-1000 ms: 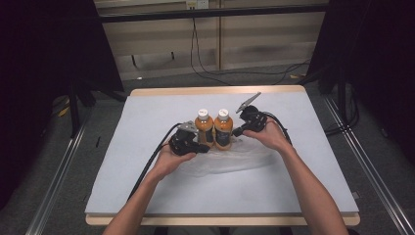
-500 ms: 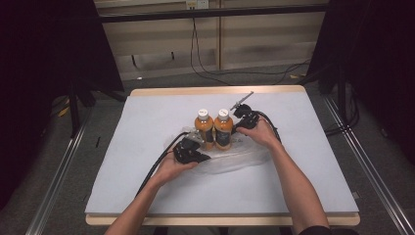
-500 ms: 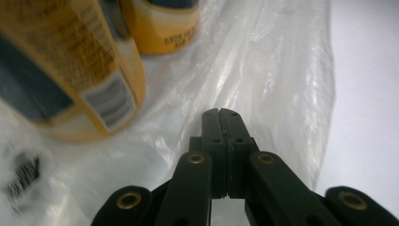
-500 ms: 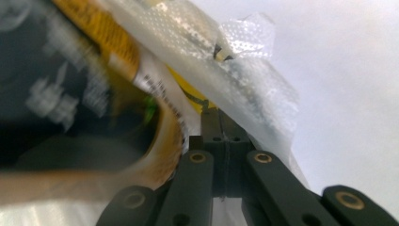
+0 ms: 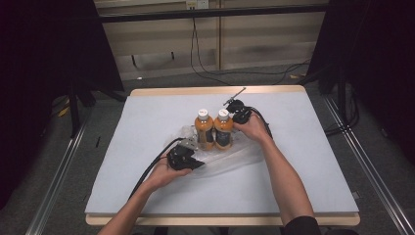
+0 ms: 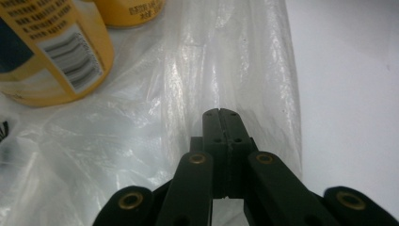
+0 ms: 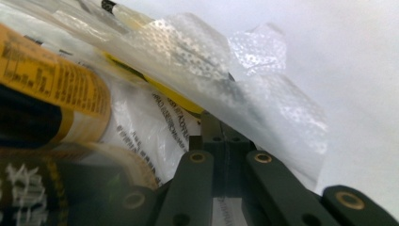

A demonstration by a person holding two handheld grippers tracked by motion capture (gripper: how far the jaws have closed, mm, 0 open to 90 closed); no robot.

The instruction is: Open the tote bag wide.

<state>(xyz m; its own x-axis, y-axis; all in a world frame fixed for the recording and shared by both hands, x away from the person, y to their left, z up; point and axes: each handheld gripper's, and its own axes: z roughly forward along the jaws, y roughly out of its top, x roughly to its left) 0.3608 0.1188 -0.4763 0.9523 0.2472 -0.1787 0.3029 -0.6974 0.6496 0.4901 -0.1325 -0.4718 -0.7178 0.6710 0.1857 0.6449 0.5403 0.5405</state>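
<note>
Left gripper view looks along jaws pressed together on a fold of the clear plastic bag (image 6: 197, 94), the film bunched right at the tips and running ahead of them. Past that, up and to the left of the jaws, stands a bottle (image 6: 51, 52) with an orange label and a barcode.

From the high view, the left gripper (image 5: 188, 159) sits nearest the person, pinching the near edge of the bag (image 5: 230, 159) on the white table (image 5: 122, 161). Beyond it two bottles (image 5: 204, 129) stand upright and touching, white caps up, on or inside the bag; I cannot tell which. The right gripper (image 5: 240, 115) is just behind and beside the farther-right bottle (image 5: 223, 128).

Right gripper view shows its jaws closed too, with film (image 7: 263, 99) draped over the tips and a bottle label close on their left. It looks to be pinching the bag, though the film hides the very tips.

My guess: the bag is thin, soft and slippery, likely to stretch or tear if yanked, so a doubled fold near the rim is the safest hold. The bottles look full, so heavy and apt to topple if the film under them is dragged.
</note>
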